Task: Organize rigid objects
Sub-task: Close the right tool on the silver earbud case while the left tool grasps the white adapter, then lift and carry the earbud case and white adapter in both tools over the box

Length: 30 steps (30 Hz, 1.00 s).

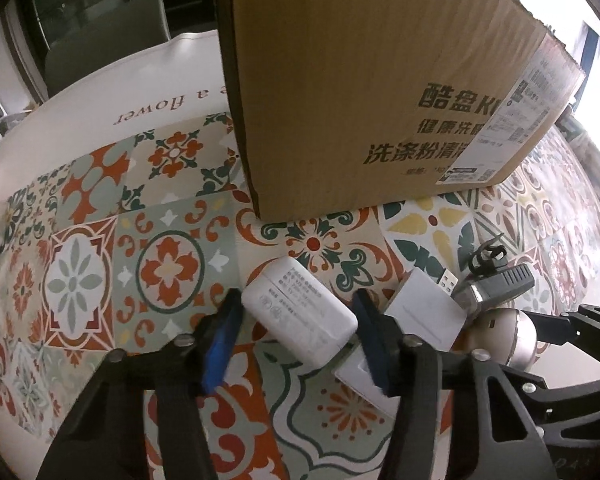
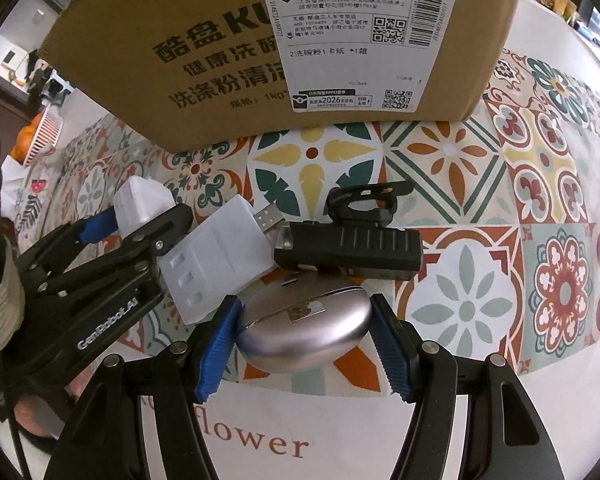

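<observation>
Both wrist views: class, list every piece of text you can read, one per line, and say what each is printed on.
"17895047209转1238", "A9", "观湖壹号": shipping label
"酷盘", "洗涤粉清洁": cardboard box
"flower": white edge of the tablecloth
"GenRobot.AI": left gripper
White charger, shut in the left gripper: print too small to read.
Address lines on the shipping label: too small to read.

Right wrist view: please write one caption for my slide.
Right hand-held gripper closes on a silver mouse before a cardboard box.

We see the left gripper [image 1: 296, 320] clamped on a white rounded plastic charger [image 1: 300, 312], near a brown cardboard box [image 1: 360, 80] on the tile-patterned worktop [image 1: 120, 240].
</observation>
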Motion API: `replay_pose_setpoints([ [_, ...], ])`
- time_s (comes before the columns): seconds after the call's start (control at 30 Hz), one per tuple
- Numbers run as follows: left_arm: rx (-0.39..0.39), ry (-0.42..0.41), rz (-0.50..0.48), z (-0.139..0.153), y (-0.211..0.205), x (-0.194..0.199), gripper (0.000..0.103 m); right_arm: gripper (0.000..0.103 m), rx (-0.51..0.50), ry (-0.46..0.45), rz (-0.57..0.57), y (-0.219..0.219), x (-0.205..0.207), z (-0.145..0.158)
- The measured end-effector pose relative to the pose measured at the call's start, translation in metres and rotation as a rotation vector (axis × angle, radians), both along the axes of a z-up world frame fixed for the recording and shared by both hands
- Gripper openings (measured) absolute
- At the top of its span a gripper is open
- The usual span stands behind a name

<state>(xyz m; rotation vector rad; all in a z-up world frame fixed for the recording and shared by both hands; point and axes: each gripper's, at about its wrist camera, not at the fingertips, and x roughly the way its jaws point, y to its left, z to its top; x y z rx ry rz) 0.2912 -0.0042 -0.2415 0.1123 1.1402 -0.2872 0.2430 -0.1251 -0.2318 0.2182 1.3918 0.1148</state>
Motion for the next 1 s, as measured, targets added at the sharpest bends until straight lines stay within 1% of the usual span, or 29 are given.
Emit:
replay_pose_setpoints([
  [0.2,-0.003,-0.012,0.02,-0.003,-0.004,0.0,0.049,0.065,0.001,-0.002,-0.003,-0.001,0.0,-0.001],
  [0.43,0.009,-0.027,0.037,0.009,0.002,-0.022,0.049,0.065,0.018,-0.01,-0.013,-0.011,-0.007,0.003],
  [0.63,-0.007,-0.042,0.057,0.034,0.004,-0.04,0.049,0.065,0.03,-0.042,-0.006,-0.019,-0.016,0.021],
  [0.77,-0.029,-0.08,0.071,0.057,0.007,-0.05,0.049,0.065,0.036,-0.08,0.0,-0.024,-0.021,0.038],
  [0.87,-0.035,-0.111,0.08,0.074,0.007,-0.053,0.049,0.065,0.045,-0.102,0.001,-0.027,-0.024,0.051],
  [1.0,-0.031,-0.131,0.088,0.093,0.005,-0.057,0.049,0.065,0.04,-0.153,0.002,-0.029,-0.029,0.07],
])
